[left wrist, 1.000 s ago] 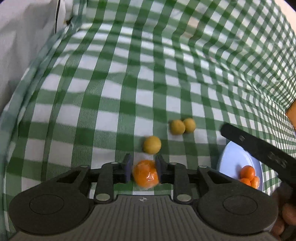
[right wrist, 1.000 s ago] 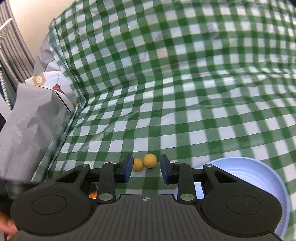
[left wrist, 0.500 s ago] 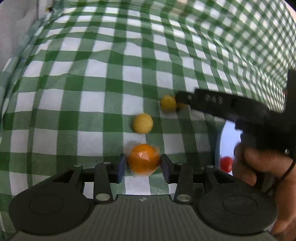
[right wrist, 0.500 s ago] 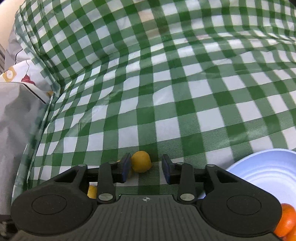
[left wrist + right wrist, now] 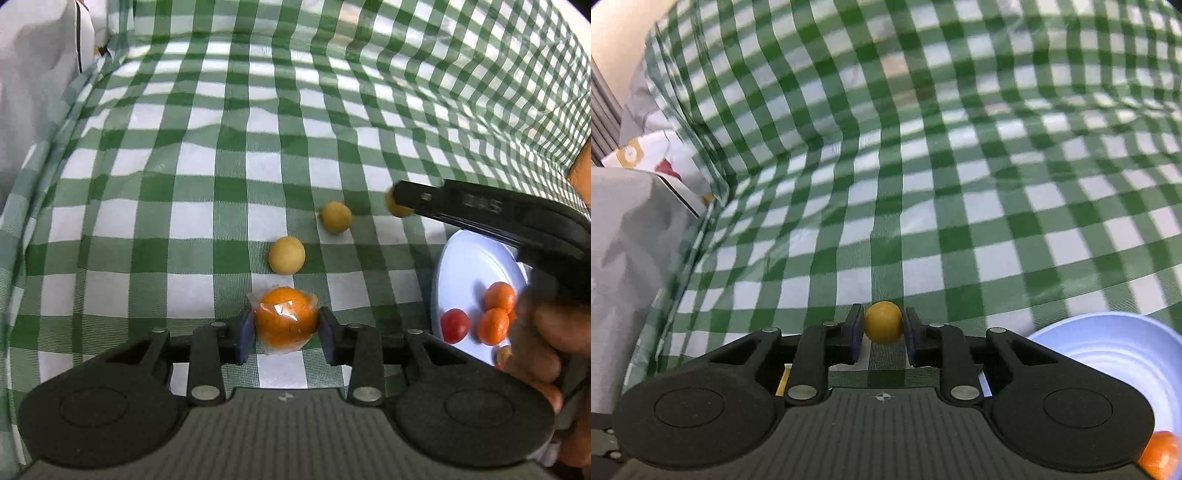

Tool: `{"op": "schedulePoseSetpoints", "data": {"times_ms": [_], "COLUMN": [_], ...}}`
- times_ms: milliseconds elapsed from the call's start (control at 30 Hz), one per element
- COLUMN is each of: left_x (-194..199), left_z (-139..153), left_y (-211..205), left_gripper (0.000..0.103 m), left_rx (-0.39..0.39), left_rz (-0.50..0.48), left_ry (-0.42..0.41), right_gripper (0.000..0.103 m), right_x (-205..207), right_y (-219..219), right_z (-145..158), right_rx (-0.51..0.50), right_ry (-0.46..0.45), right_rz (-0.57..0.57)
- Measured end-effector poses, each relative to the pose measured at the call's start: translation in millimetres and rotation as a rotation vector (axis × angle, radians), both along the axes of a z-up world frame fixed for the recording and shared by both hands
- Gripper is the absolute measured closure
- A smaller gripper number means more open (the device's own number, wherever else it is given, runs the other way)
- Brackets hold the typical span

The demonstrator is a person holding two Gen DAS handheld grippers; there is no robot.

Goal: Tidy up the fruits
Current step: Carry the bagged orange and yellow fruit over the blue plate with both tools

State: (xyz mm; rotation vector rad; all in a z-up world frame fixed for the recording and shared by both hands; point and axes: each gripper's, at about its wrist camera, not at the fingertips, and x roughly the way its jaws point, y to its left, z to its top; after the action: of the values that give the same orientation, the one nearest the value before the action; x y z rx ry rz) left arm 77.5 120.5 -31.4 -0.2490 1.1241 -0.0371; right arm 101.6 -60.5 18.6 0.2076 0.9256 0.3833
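My left gripper (image 5: 286,334) is shut on a plastic-wrapped orange (image 5: 285,322), held just above the green checked cloth. Two yellow round fruits (image 5: 287,255) (image 5: 335,217) lie ahead of it. My right gripper (image 5: 882,330) is shut on a third yellow fruit (image 5: 882,321); in the left wrist view that gripper (image 5: 400,201) holds the fruit (image 5: 396,209) to the right, beyond the pale blue plate (image 5: 469,266). The plate holds small orange fruits (image 5: 499,297) and a red one (image 5: 455,325). The plate also shows in the right wrist view (image 5: 1108,354).
A grey and white bag (image 5: 631,236) stands at the cloth's left edge, seen also in the left wrist view (image 5: 40,55). The cloth (image 5: 960,166) rises in folds at the back and right.
My right gripper has closed on the yellow fruit and lifted it away from its neighbour. My left gripper still holds the orange, pulled back a little.
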Motion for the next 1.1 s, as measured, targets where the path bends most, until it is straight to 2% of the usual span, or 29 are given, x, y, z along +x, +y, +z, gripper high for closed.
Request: {"op": "schedulePoseSetpoints", "data": {"times_ms": [333,600,833,1100], "left_x": [-36,-67,-68,-56], "left_z": [37,57,59,50], "left_y": [-19,-30,-49,-65], "left_gripper": [0.063,0.063,0.063,0.063], "left_rx": [0.061,0.044,0.108,0.117], "left_rz": [-0.059,-0.059,-0.104,-0.122], "left_ry": [-0.181,-0.268,-0.309,-0.304], "right_gripper": [0.079,0.079,0.079,0.079], "right_x": [-60,-104,-122,-122], "right_y": [-60,-119,-170,-188], "right_z": [58,88,92,84], "right_rx": [-0.017,-0.054,-0.085,-0.115], "right_ry": [-0.141,-0.229,-0.258,-0.240], "right_rz": [-0.042,-0.080,-0.136,-0.151]}}
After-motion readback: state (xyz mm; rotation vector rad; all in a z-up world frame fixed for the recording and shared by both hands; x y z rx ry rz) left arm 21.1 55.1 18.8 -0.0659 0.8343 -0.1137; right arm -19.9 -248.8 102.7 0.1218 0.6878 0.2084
